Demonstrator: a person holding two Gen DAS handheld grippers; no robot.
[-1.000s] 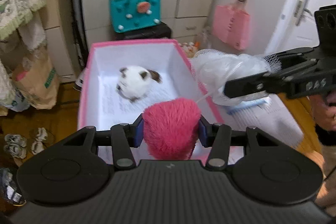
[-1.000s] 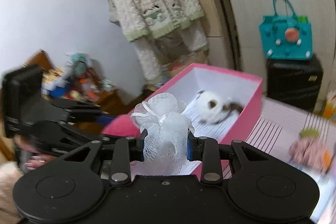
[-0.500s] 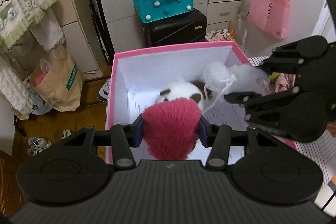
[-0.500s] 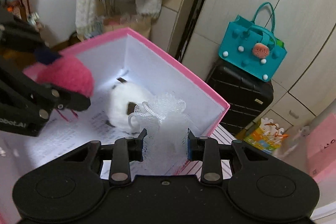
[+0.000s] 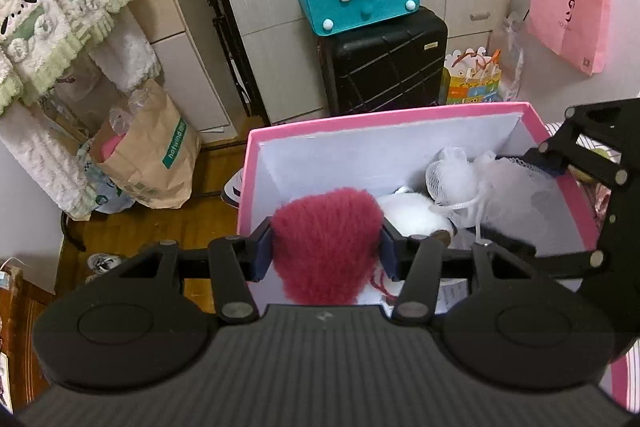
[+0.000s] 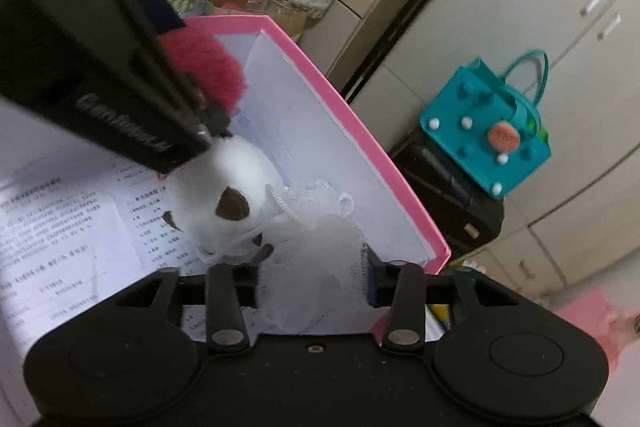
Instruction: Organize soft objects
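Both grippers are reaching over the pink box (image 5: 400,115), and the step in hand is dropping soft things into it. The left gripper (image 5: 326,247) is clamping the red furry pompom (image 5: 326,239) above the box's near end, its jaws easing apart slightly. The right gripper (image 6: 314,273) has just been opening its jaws; the white mesh sponge (image 6: 320,259) is sitting between them inside the box, probably already loose, though blur makes contact hard to judge. A white plush toy (image 6: 224,195) is lying on the box floor beside the sponge. Next, the right gripper needs lifting clear and the left needs opening fully.
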